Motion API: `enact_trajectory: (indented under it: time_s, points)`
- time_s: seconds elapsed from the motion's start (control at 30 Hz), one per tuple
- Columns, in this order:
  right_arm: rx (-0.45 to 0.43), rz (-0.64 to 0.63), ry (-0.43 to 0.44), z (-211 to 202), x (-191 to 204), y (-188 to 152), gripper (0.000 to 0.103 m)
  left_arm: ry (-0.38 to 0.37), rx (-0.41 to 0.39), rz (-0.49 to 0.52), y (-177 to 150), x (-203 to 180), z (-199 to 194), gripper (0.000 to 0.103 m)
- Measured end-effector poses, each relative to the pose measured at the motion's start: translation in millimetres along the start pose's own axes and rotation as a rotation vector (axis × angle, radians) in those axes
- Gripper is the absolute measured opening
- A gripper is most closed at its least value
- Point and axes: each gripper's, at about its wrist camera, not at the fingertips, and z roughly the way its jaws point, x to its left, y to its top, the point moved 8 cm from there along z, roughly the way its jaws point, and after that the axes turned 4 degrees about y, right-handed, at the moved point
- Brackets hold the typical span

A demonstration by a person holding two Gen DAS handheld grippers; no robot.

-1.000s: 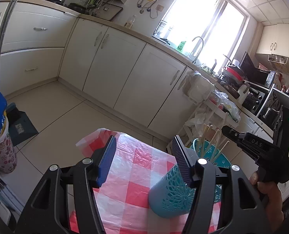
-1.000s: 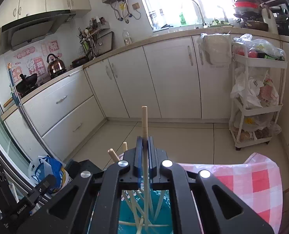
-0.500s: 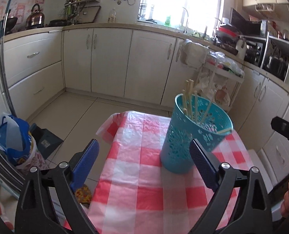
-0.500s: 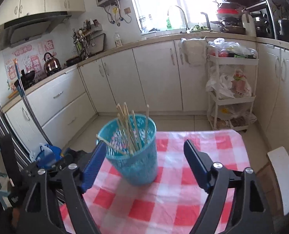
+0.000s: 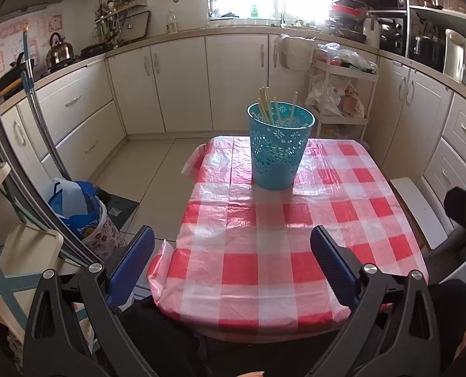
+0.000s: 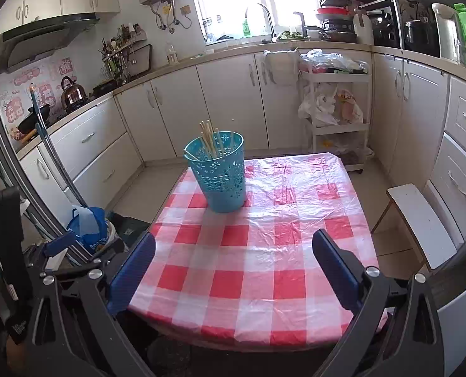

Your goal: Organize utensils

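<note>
The teal perforated basket stands upright near the far edge of the table, toward its far left corner in the right wrist view, on the red-and-white checked plastic cloth. A bundle of wooden chopsticks leans inside it, their tips above the rim.

The chopsticks look light, stiff and thin, and probably slip or roll between flat pads, so a pinch across the upper shaft, just above the rim, seems the surest hold. The basket looks like thin plastic, light and likely to tip or slide on the glossy cloth if nudged; its rim or upper wall is the place to steady it.

The left gripper hangs over the near edge of the table, jaws spread wide and holding nothing. The right gripper sits likewise at the near edge, jaws wide apart and empty. Both are well apart from the basket, pointing toward it.
</note>
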Motion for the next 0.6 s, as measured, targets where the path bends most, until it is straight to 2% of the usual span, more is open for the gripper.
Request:
enact_trajectory:
  time_s: [0.23, 0.47, 0.6]
  points:
    - [0.025, 0.026, -0.044, -45, 11, -36, 0.096, -0.009, 0.066, 0.011, -35, 2, -50, 0.095]
    - [-0.026, 0.105, -0.039, -88, 22, -75, 0.096, -0.041, 0.033, -0.044, -52, 10, -85, 0.095]
    - [-0.044, 0.107, -0.061, -104, 24, -80, 0.096, -0.05, 0.015, -0.043, -61, 7, -102, 0.095]
